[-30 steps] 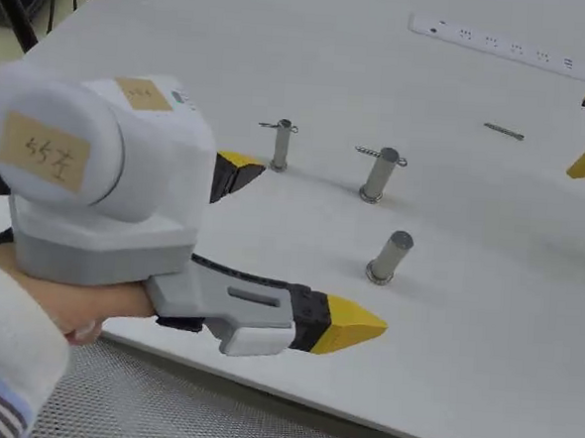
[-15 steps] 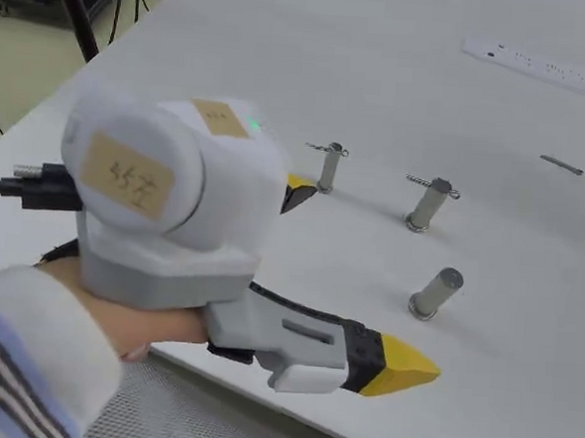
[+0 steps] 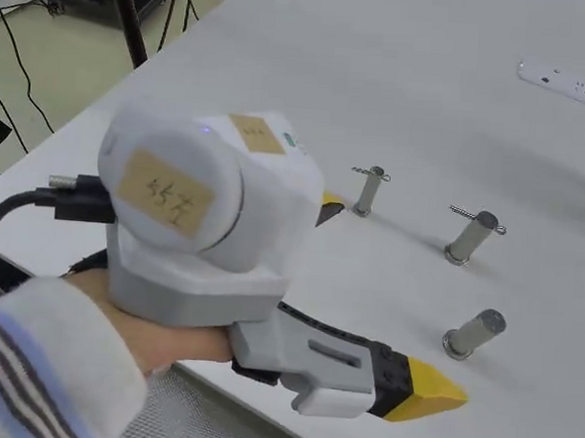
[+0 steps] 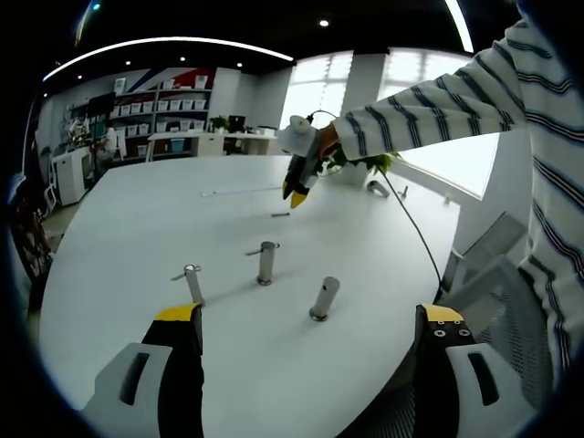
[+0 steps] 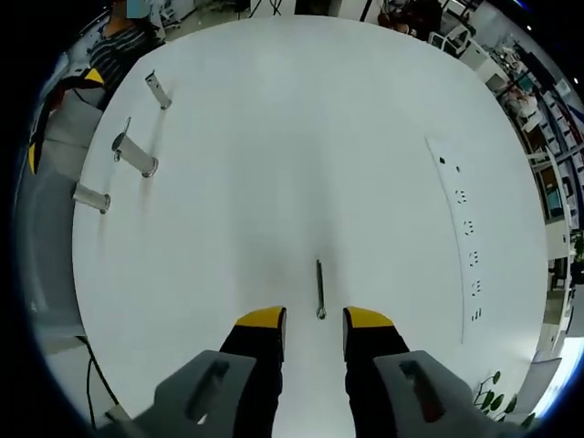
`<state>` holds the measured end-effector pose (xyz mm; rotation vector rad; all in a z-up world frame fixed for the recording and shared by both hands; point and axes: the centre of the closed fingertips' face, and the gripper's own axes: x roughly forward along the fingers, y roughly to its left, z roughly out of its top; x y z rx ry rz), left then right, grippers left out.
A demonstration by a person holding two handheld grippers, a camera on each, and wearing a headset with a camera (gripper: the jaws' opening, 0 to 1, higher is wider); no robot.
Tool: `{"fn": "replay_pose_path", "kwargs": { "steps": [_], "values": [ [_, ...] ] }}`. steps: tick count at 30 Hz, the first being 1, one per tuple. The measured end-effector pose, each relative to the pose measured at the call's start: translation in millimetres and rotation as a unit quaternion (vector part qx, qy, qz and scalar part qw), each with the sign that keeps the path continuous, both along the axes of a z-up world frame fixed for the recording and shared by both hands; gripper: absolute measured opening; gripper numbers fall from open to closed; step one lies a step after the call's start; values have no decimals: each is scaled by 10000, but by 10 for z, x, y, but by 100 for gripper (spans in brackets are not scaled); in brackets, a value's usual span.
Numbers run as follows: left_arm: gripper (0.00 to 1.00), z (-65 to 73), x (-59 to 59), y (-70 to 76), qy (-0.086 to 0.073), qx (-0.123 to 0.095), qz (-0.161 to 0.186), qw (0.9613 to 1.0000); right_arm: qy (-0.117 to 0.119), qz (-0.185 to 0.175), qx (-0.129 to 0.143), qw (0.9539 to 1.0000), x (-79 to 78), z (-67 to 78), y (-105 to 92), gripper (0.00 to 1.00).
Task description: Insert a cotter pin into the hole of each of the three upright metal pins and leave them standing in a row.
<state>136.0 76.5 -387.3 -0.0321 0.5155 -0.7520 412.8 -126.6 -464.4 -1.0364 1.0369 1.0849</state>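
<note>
left gripper (image 3: 385, 296) fingers (image 3: 431, 391) are spread wide and hold nothing, at the counter (image 3: 282, 69) edge before three standing metal pins. the far pin (image 3: 370, 192) and middle pin (image 3: 470, 240) each have a cotter pin through the top; the near pin (image 3: 474, 332) has none. right gripper (image 5: 315, 319) fingers (image 5: 263, 321) are narrowly parted and empty. a loose cotter pin (image 5: 319, 283) lies on the counter just ahead of them, with a power strip (image 5: 461, 228) to one side.

A wide white counter (image 4: 119, 237) stands in a bright, office-like room, with shelves (image 4: 173, 105) of boxes at the far side and tall windows (image 4: 365, 78) next to them. Curved light strips (image 4: 164, 41) cross the dark ceiling (image 4: 237, 23). Beside the counter, a black stand leg (image 3: 126, 15) rises from the pale floor (image 3: 73, 67).
</note>
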Motion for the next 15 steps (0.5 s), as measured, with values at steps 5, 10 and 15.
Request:
{"fn": "replay_pose_path", "kwargs": {
  "steps": [5,10,15],
  "values": [
    [96,-8,24,16,41,0,42,10000,-6,-124,27,9999,38,-39,-10,16],
    [96,-41,32,6,116,4,56,9999,41,-149,-17,9999,29,-119,-4,13],
    [96,-72,11,-33,161,90,-63,9998,87,-131,-47,9999,21,-167,4,12]
  ]
}}
